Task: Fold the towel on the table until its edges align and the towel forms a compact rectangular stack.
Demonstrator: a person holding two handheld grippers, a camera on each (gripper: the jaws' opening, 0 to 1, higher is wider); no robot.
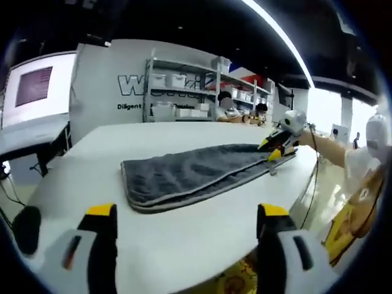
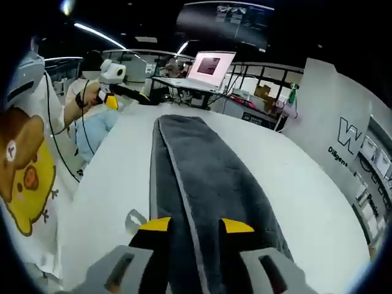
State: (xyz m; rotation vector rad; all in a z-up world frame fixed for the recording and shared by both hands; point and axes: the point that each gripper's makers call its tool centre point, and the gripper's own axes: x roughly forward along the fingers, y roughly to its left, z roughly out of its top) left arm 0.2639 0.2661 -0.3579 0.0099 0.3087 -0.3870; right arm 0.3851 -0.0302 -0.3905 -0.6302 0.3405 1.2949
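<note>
Surface: white table [image 1: 202, 226], smooth, with rounded edges; bare white top on both sides of the towel.
Room: large hall with a dark ceiling and long strip lights; white wall with big lettering; metal shelving [image 1: 184, 92] loaded with white boxes; a lit screen [image 2: 211, 64] on a stand beyond the table's far end; bright windows at one side.
Towel, count: one grey towel [image 1: 196, 174], already folded lengthwise into a long narrow band, with a paler hem running along its edges.
Towel, place: on the table, roughly central.
Towel, long axis: in the left gripper view it runs from the near left across to the far right; in the right gripper view it runs straight away from the camera towards the screen.
Grippers, count: two, each with yellow-tipped jaws.
Left gripper [image 1: 187, 214]: jaws wide apart, holding nothing, above bare table just short of the towel's near long edge.
Right gripper [image 2: 195, 225]: jaws set on either side of the towel's near end, towel between them; in the left gripper view its tips [image 1: 277, 149] sit at the towel's far right end. Whether it pinches the cloth cannot be told.
Person, count: one, in a light shirt printed with a cartoon bear and yellow chick [image 2: 27, 177], at the table's side.
</note>
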